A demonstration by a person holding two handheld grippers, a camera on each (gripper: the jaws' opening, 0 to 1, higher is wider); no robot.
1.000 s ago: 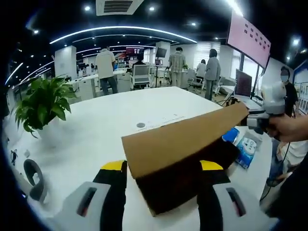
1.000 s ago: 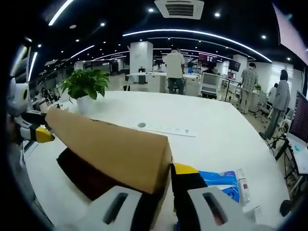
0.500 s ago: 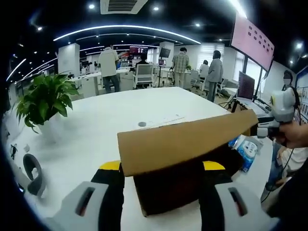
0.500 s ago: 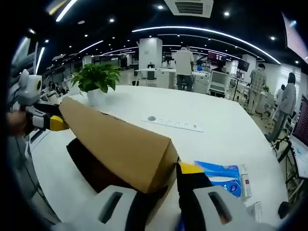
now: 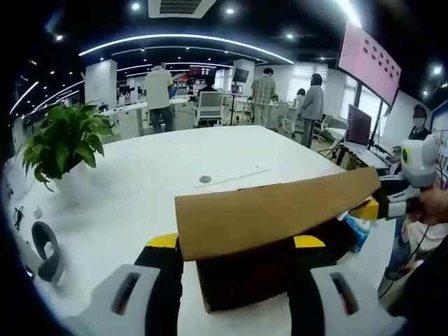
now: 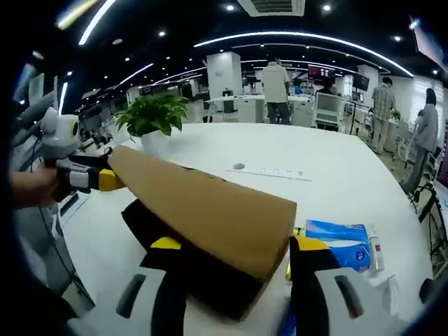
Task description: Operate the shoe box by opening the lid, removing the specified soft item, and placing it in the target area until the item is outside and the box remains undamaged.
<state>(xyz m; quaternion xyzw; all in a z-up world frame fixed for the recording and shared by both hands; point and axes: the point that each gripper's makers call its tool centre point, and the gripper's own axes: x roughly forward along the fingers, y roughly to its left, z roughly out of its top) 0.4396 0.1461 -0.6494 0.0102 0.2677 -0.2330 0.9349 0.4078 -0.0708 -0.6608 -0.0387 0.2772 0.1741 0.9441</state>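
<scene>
My left tool (image 5: 234, 245) and right tool (image 6: 231, 248) each clamp an end of the lid (image 5: 273, 213), raised over the dark box (image 5: 245, 276) on the table (image 5: 154, 175). The soft item isn't out yet.

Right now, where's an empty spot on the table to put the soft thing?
The bare white table between the potted plant and the cardboard lid. It's crowded by the blue packets beside the box.
</scene>
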